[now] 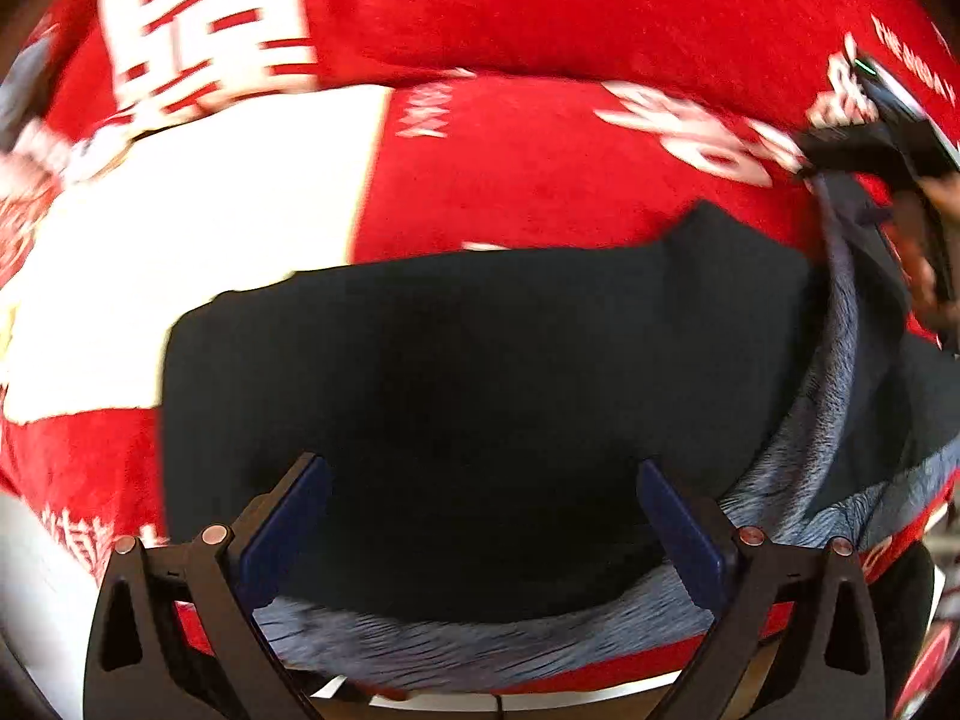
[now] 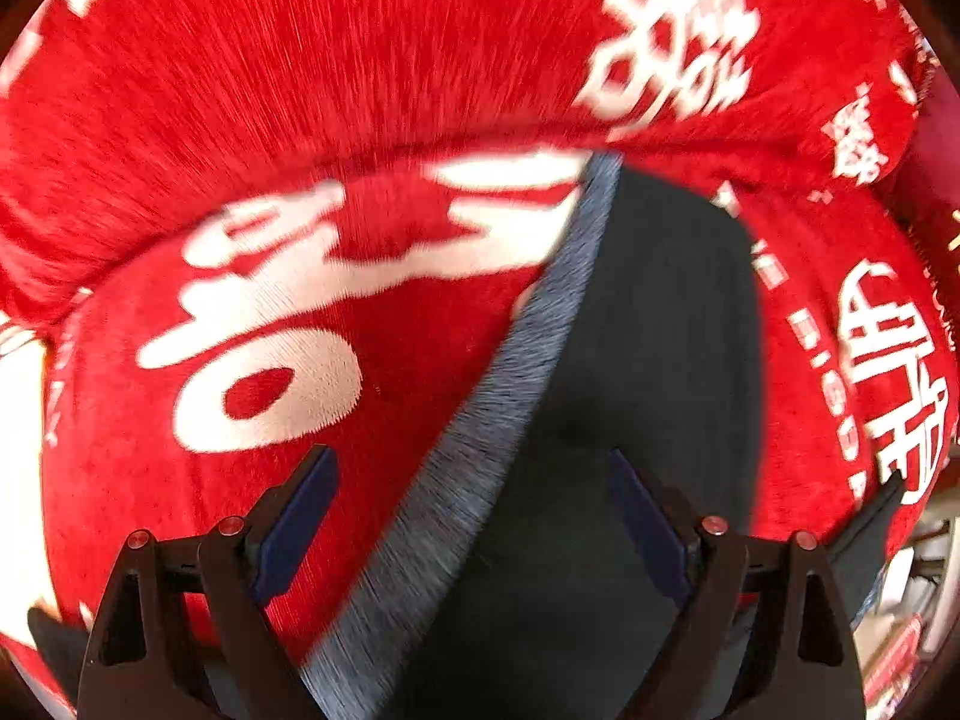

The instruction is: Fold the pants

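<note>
The red blanket [image 1: 570, 168] carries large white characters, blurred and not readable; only a small white line at the far right of the left wrist view begins with "THE", and the rest I cannot read. One pair of dark pants [image 1: 456, 372] lies on this blanket, folded, with a grey fleecy lining [image 1: 480, 642] showing along its near edge and up its right edge. The left claw [image 1: 480, 516] points down over the near part of the pants; its two blue pads [image 1: 288, 522] stand wide apart with the dark cloth below and between them, and they press on nothing. In the same view, at the far right, the other black tool [image 1: 882, 132] and part of a hand [image 1: 936, 276] are seen near the raised right edge of the pants. In the right wrist view the right claw [image 2: 474, 516] is also spread wide and grips nothing: its left pad [image 2: 300, 516] is over the red blanket, its right pad [image 2: 642, 528] over the dark cloth, and the grey lining strip [image 2: 516, 372] runs diagonally between them, from near left to far right. There are two claws, one pair of pants and one blanket. A white patch [image 1: 198, 228] of the blanket lies to the far left of the pants.
</note>
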The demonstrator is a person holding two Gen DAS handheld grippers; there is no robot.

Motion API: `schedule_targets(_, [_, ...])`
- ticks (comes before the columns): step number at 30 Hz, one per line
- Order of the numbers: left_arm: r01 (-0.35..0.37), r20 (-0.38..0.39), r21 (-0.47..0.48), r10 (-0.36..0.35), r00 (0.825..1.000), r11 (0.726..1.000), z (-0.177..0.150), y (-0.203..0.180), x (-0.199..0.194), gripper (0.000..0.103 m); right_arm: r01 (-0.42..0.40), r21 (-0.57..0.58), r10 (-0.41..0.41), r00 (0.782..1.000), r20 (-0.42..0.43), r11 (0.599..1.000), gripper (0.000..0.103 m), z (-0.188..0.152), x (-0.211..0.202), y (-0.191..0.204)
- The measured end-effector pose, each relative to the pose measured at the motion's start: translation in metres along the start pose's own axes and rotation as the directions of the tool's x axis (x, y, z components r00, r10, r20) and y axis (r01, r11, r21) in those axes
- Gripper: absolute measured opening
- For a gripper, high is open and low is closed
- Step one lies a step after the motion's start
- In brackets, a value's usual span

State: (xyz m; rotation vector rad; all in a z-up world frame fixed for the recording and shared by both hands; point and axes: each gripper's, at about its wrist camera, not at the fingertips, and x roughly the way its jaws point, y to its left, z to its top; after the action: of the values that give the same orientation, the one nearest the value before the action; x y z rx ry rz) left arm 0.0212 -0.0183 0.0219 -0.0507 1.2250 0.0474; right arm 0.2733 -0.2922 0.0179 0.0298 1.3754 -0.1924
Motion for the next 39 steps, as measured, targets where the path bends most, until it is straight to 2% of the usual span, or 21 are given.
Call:
schedule_targets(2, [0.002,-0.043,0.028,-0.001,0.999,1.0,-0.004,-0.012,0.012,0.102,0.057,-0.037,-0.059,0.997,-0.049,0.998,0.094,-0.004,0.016,0.012])
schedule_targets(3, [-0.013,-0.054,0.04,0.015,0.998,0.999,-0.008,-0.014,0.016,0.102,0.08,-0.045,-0.081,0.997,-0.016,0.996,0.1,-0.007,0.014,0.013])
schedule_targets(4, [-0.028,-0.034,0.062,0.03,0.999,0.998,-0.013,-0.016,0.017,0.102,0.099,-0.048,-0.098,0.995,0.014,0.994,0.102,-0.012,0.011,0.012])
schedule_targets(6, [-0.032,-0.017,0.083,0.034,0.999,0.996,-0.019,-0.015,0.015,0.102,0.051,-0.023,-0.051,0.999,0.002,0.998,0.1,-0.019,0.011,0.002])
schedule_targets(7, [-0.03,-0.018,0.083,0.032,0.999,0.996,-0.022,-0.013,0.015,0.102,0.036,-0.01,-0.036,0.999,0.005,0.999,0.095,-0.023,0.009,-0.004])
schedule_targets(8, [-0.018,-0.017,0.084,0.02,1.0,0.996,-0.025,-0.01,0.013,0.102,0.032,-0.006,-0.032,0.999,0.013,0.999,0.081,-0.026,0.006,-0.009])
schedule_targets(9, [-0.016,-0.016,0.088,0.017,1.0,0.996,-0.028,-0.007,0.012,0.102,0.041,-0.005,-0.041,0.999,0.026,0.999,0.055,-0.032,-0.002,-0.017])
schedule_targets(12, [-0.016,-0.034,0.045,0.017,0.999,0.999,-0.035,0.005,0.01,0.102,-0.058,0.021,0.058,0.998,0.039,0.998,0.012,-0.05,-0.021,-0.041])
schedule_targets(16, [0.017,-0.064,-0.037,-0.019,0.998,0.999,-0.045,0.029,0.008,0.102,-0.112,0.084,0.1,0.986,0.136,0.99,0.008,-0.093,-0.062,-0.084])
schedule_targets(20, [-0.041,-0.057,-0.055,0.038,0.998,0.998,-0.044,0.038,-0.002,0.102,-0.159,0.159,0.118,0.964,0.237,0.974,0.005,-0.158,-0.098,-0.133])
schedule_targets(21, [-0.034,-0.046,-0.063,0.031,0.998,0.997,-0.042,0.039,-0.007,0.102,-0.159,0.168,0.114,0.961,0.25,0.973,0.004,-0.165,-0.1,-0.147])
schedule_targets(26, [0.074,0.017,-0.067,-0.073,0.997,0.995,-0.016,0.016,-0.033,0.102,-0.12,0.247,0.037,0.948,0.315,0.961,0.002,-0.219,-0.116,-0.202])
schedule_targets(29, [0.128,0.008,0.015,-0.128,0.992,0.992,-0.002,-0.023,-0.031,0.102,-0.151,0.254,0.081,0.96,0.266,0.955,0.002,-0.226,-0.1,-0.22])
schedule_targets(31, [0.117,-0.018,0.107,-0.116,0.993,0.987,-0.002,-0.057,-0.017,0.102,-0.174,0.266,0.114,0.967,0.227,0.948,0.002,-0.223,-0.094,-0.224])
schedule_targets(32, [0.074,-0.049,0.151,-0.067,0.997,0.986,-0.005,-0.074,-0.002,0.102,-0.181,0.26,0.117,0.963,0.243,0.949,0.003,-0.22,-0.097,-0.222])
schedule_targets(34, [0.049,-0.136,0.181,-0.025,0.99,0.982,-0.018,-0.089,0.024,0.102,-0.157,0.219,0.093,0.956,0.277,0.963,0.01,-0.209,-0.107,-0.21])
schedule_targets(35, [0.004,-0.089,0.204,0.014,0.996,0.979,-0.027,-0.095,0.023,0.102,-0.15,0.206,0.088,0.955,0.282,0.967,0.034,-0.204,-0.111,-0.206])
schedule_targets(36, [-0.011,-0.05,0.221,0.023,0.998,0.975,-0.033,-0.098,0.018,0.102,-0.147,0.196,0.086,0.953,0.291,0.969,0.073,-0.195,-0.115,-0.2])
schedule_targets(37, [0.001,-0.054,0.231,0.012,0.998,0.973,-0.038,-0.099,0.016,0.102,-0.152,0.192,0.085,0.944,0.318,0.97,0.089,-0.188,-0.119,-0.194])
schedule_targets(38, [0.033,-0.08,0.221,-0.015,0.997,0.975,-0.041,-0.094,0.016,0.102,-0.155,0.185,0.081,0.932,0.354,0.97,0.095,-0.184,-0.123,-0.188])
schedule_targets(39, [0.053,-0.101,0.211,-0.032,0.994,0.976,-0.044,-0.09,0.017,0.102,-0.151,0.17,0.075,0.92,0.385,0.974,0.095,-0.174,-0.126,-0.18])
